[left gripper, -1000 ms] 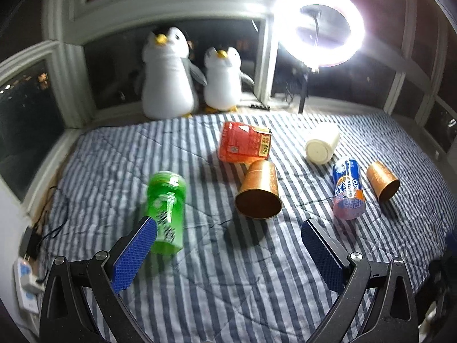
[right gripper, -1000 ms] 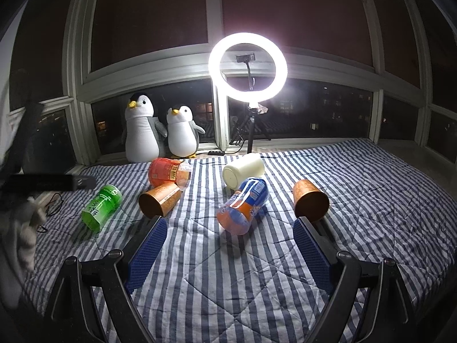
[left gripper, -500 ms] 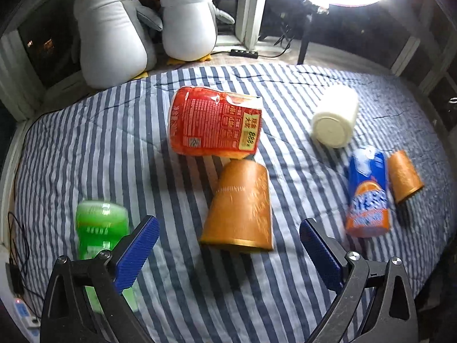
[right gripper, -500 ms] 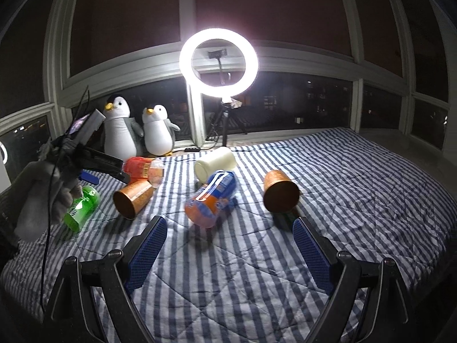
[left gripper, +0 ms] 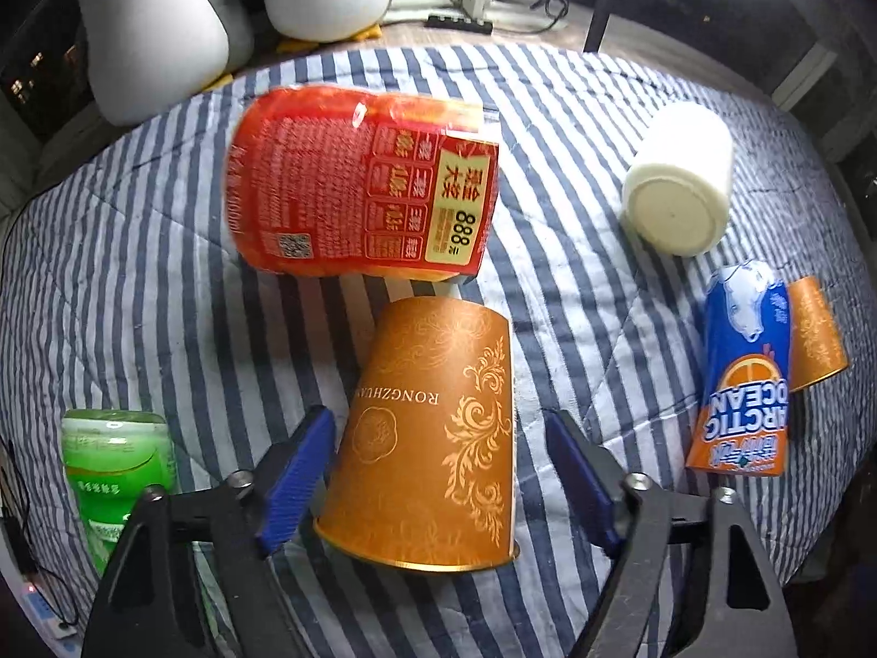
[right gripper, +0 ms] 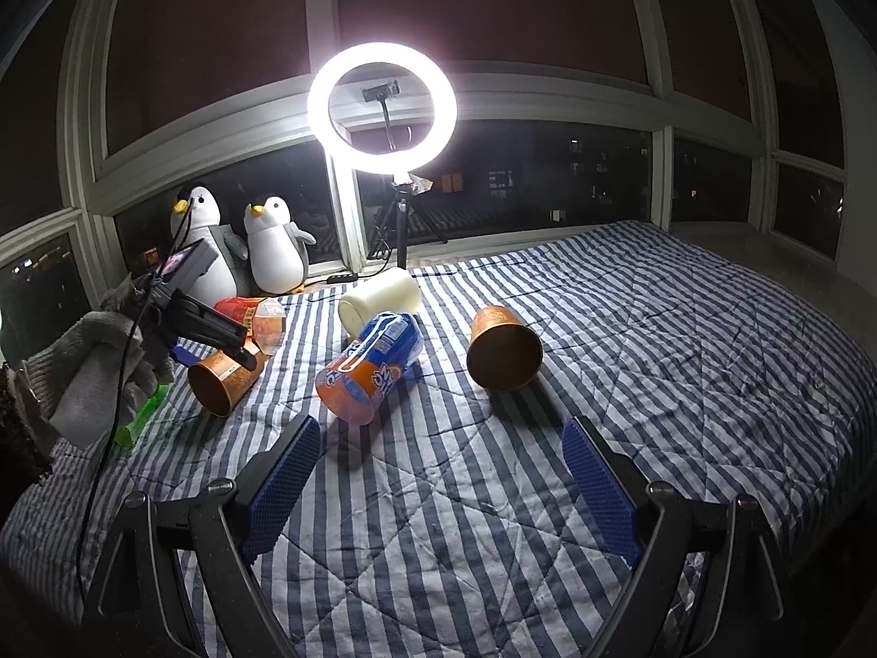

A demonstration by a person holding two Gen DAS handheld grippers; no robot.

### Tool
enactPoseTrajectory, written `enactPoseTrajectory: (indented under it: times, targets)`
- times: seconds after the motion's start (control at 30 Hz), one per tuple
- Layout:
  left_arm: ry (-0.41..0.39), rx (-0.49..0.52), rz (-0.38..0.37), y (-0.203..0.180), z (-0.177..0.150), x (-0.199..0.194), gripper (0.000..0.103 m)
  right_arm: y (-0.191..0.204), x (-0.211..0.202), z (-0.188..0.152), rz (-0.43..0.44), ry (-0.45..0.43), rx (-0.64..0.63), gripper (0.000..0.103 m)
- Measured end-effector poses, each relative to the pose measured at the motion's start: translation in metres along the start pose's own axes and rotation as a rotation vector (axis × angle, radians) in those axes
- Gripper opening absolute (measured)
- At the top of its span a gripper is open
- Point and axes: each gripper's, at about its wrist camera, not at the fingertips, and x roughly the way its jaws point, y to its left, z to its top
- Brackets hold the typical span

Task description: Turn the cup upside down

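The gold cup [left gripper: 433,433] lies on its side on the striped blanket [left gripper: 164,274], its open rim toward the left wrist camera and its base just beside a red packet [left gripper: 362,181]. The left gripper [left gripper: 438,480] is spread around the cup's lower half: the left pad sits just beside the cup wall, though contact cannot be confirmed, and the right pad stands clear of it. A green bottle [left gripper: 118,466] lies to the left; a white tumbler [left gripper: 679,186], a blue and orange bottle [left gripper: 745,373] and a second gold cup [left gripper: 816,334] lie to the right, all on their sides. The right gripper [right gripper: 441,488] hovers over bare blanket with its jaws spread and nothing between them, well apart from the second gold cup ahead. A lit ring lamp [right gripper: 382,100] and two toy penguins [right gripper: 274,252] stand at the window.
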Motion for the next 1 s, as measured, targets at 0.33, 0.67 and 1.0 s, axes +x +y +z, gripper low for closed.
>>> enactPoseTrajectory:
  times: [0.33,0.67,1.0]
  targets:
    - [0.004,-0.011,-0.012,-0.005,-0.003,0.001,0.067,-0.005,-0.002,-0.001,0.002,0.002,0.015,0.087]
    - [-0.037,-0.043,-0.075,-0.014,-0.058,-0.037,0.067,0.002,-0.006,0.0,0.032,-0.009,0.008,0.087]
    - [-0.009,-0.112,-0.177,-0.037,-0.134,-0.037,0.067,0.014,-0.011,-0.007,0.091,-0.002,-0.001,0.087]
